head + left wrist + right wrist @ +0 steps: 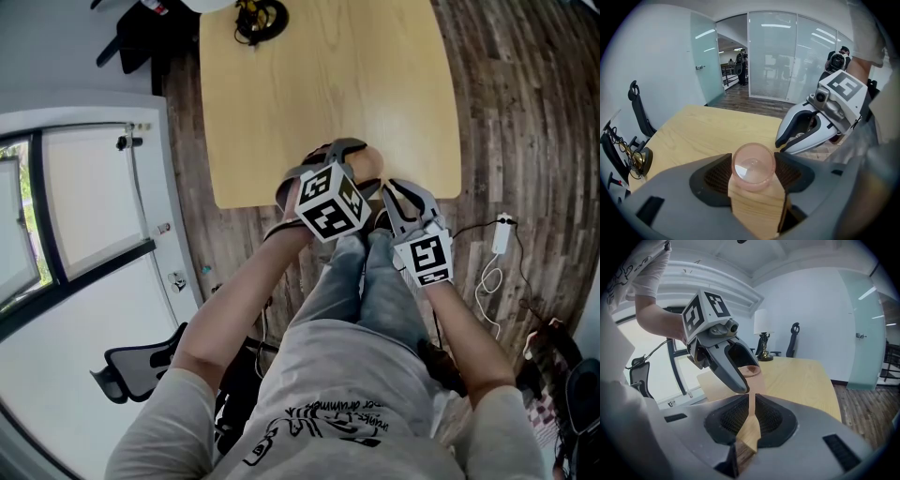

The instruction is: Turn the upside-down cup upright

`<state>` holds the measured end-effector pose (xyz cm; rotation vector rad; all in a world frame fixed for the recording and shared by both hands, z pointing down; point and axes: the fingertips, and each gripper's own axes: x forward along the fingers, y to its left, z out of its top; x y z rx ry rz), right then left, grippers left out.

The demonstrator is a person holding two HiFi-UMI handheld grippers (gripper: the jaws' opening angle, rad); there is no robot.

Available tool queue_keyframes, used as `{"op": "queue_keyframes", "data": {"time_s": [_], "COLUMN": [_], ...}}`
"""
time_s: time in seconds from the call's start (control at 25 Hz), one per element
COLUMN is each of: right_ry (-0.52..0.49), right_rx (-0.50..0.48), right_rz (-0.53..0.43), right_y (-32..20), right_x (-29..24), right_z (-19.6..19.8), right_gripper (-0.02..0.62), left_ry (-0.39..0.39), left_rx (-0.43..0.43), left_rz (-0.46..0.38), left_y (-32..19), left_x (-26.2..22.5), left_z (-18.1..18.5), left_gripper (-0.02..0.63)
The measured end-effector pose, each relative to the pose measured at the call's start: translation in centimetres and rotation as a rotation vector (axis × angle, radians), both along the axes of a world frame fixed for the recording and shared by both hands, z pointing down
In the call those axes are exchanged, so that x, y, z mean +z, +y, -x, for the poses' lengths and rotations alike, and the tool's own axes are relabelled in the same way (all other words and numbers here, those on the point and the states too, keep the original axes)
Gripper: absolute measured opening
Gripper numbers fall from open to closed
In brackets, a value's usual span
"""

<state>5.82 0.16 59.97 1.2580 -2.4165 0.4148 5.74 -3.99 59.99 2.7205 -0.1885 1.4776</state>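
— Glass-walled office: frosted glass partitions in the background, dark plank floor under a pale wooden table. Where is the cup?

— At the table's near edge. The small translucent pink cup, apparently plastic, stands there base up. The left gripper reaches down over that edge, jaws spread wide on either side of the cup. Its mesh pads sit just beside the wall, and no squeeze shows.

— And the other hand?

— The right gripper hovers over the same edge of the table, jaws pressed together on nothing.

— How will the cup handle?

— It looks light, thin-walled and smooth. A hard pinch would likely make it slip or buckle, and a nudge could send it off the table's near edge. The best hold, by my reading, is across the side wall about midway up, pads flat on both sides. That leaves room to roll it over and set it rim-up further onto the table.

— Anything else on the table?

— A brass-based lamp with a white shade stands at the far end. The top itself is smooth, level wood, so the cup may slide on it.
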Motion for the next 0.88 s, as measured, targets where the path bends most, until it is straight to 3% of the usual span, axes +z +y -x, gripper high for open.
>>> {"op": "queue_keyframes", "data": {"time_s": [0.24, 0.56, 0.72, 0.88], "right_ry": [-0.026, -0.089, -0.171, -0.261], "right_rx": [0.025, 0.053, 0.078, 0.100], "right_rz": [0.032, 0.079, 0.122, 0.190], "right_y": [-0.3, -0.9, -1.2, -1.4], "right_x": [0.4, 0.7, 0.9, 1.6], "right_z": [-0.5, -1.2, -1.3, -1.3], "right_gripper": [0.028, 0.028, 0.038, 0.091], "left_ry": [0.050, 0.189, 0.247, 0.288], "left_rx": [-0.032, -0.170, -0.237, -0.288], "left_rz": [0.008, 0.098, 0.156, 0.207], "left_y": [-0.3, -1.3, -1.6, -1.5], "left_x": [-0.2, -1.0, -1.2, -1.2], "left_z": [0.5, 1.5, 2.1, 2.8], "left_gripper": [0.284, 0.284, 0.284, 0.284]}}
